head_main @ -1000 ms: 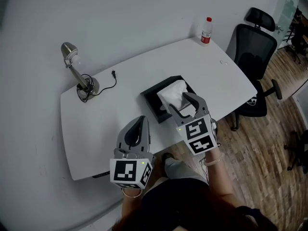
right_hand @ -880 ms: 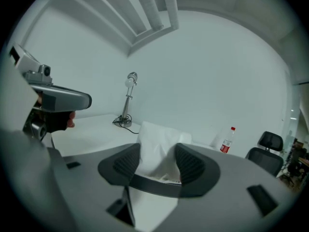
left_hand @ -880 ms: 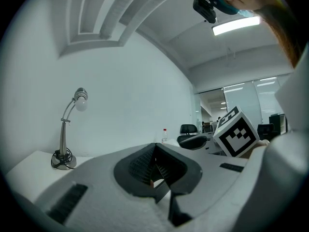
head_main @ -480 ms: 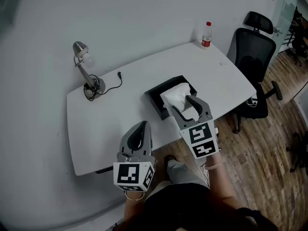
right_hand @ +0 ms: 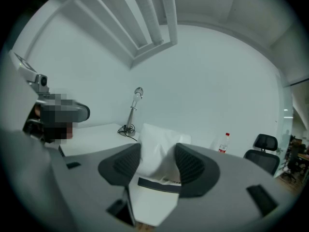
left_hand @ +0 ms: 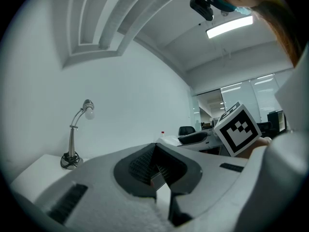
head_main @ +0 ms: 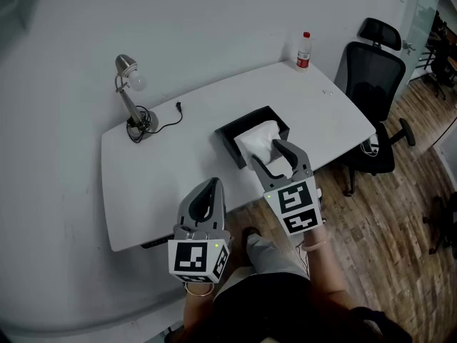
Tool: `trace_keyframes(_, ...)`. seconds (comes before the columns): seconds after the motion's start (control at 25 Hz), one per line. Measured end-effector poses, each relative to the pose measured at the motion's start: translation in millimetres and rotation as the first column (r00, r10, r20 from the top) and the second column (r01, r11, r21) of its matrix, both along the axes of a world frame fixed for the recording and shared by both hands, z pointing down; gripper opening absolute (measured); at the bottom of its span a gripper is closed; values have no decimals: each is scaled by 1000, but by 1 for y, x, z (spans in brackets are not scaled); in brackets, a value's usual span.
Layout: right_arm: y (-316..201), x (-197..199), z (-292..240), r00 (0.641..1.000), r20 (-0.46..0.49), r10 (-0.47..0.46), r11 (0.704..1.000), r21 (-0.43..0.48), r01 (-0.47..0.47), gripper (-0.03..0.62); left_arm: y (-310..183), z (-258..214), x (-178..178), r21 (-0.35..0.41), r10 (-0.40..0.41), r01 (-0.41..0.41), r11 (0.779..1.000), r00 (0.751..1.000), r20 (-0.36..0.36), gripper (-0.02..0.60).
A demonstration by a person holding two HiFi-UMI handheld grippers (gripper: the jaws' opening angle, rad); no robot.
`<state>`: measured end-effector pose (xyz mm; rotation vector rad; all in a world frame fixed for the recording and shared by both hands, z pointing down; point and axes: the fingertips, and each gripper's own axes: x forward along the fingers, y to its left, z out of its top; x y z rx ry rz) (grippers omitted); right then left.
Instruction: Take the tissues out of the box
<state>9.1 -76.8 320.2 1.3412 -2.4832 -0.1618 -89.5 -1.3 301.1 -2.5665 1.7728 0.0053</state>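
A black tissue box [head_main: 232, 136] sits on the white table [head_main: 178, 170], with a white tissue [head_main: 255, 138] standing up out of it. My right gripper [head_main: 268, 155] is open, its fingertips at the tissue's near side. In the right gripper view the tissue [right_hand: 157, 146] rises in the gap of the right gripper [right_hand: 157, 167], and I see no pad squeezing it. My left gripper [head_main: 208, 189] hovers over the table's near edge, shut and empty. In its own view the left gripper [left_hand: 155, 167] has its pads together.
A desk lamp [head_main: 132, 102] with a coiled cable stands at the table's far left. A bottle with a red cap [head_main: 304, 50] is at the far right corner. A black office chair [head_main: 375, 84] stands to the right on the wooden floor. A person's legs are below.
The head view has shifted a little, so the table sits further right in the picture. Both grippers keep their places relative to the box, and the right jaws keep the same width.
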Motion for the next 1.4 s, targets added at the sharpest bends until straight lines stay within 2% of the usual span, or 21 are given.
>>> trace_keyframes(0.88, 46, 7, -30, 1000, 12, 4, 994, 105, -6, 235, 25, -12, 20, 50, 55, -54, 997, 998, -12, 25)
trace_keyframes(1.4, 77, 20, -58, 998, 43, -48, 983, 181, 39, 233, 35, -19, 29, 61, 9, -7, 998, 1000, -28, 25)
